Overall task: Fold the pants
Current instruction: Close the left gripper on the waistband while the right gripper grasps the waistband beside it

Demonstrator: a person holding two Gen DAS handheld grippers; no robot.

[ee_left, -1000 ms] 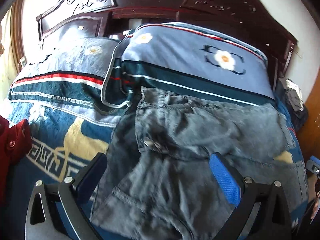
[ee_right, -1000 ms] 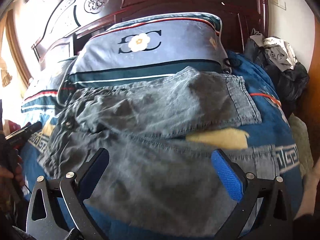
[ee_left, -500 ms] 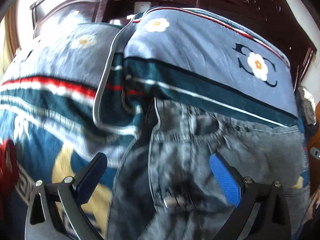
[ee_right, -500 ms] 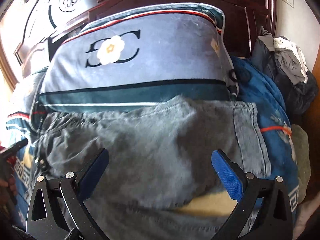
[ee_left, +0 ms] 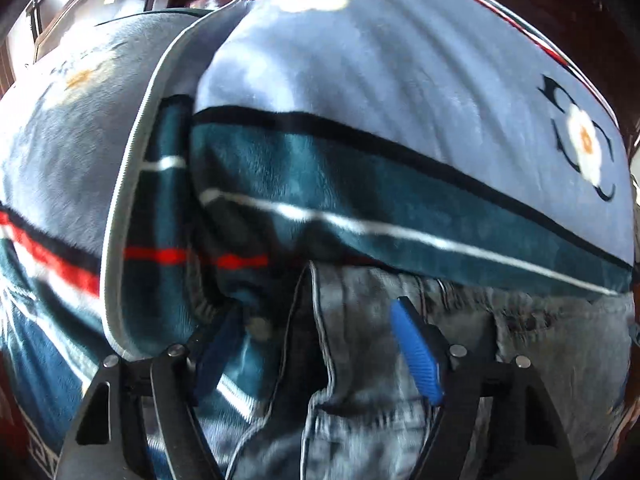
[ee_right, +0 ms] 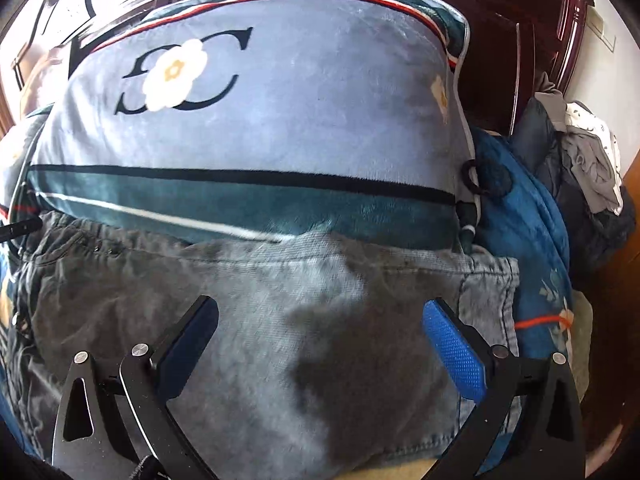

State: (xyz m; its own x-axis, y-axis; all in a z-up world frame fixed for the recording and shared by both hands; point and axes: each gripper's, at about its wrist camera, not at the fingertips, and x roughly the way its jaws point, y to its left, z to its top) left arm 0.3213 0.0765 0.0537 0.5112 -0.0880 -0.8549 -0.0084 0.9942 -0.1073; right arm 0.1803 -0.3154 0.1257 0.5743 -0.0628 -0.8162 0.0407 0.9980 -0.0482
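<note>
Grey-blue jeans [ee_left: 520, 360] lie flat on the bed, their far edge tucked against the pillows. In the left wrist view my left gripper [ee_left: 316, 344] points down at the jeans' left edge, where the seam [ee_left: 320, 320] runs between the two fingers. Its jaws are closing, and the pads do not visibly press the cloth. In the right wrist view the jeans [ee_right: 280, 300] fill the lower half, with a hem [ee_right: 488, 288] at the right. My right gripper [ee_right: 320, 340] is open wide just over the denim, holding nothing.
A blue flowered pillow [ee_left: 400, 100] [ee_right: 260, 120] lies right behind the jeans, with a second pillow [ee_left: 60, 140] to its left. The dark wooden headboard [ee_right: 500, 40] stands behind. A heap of clothes [ee_right: 588, 152] sits at the far right on the blue blanket [ee_right: 520, 208].
Both grippers have moved forward over the jeans toward the pillows, which now loom large. The left fingers have drawn closer together around the jeans' left edge. The right gripper stays wide.
</note>
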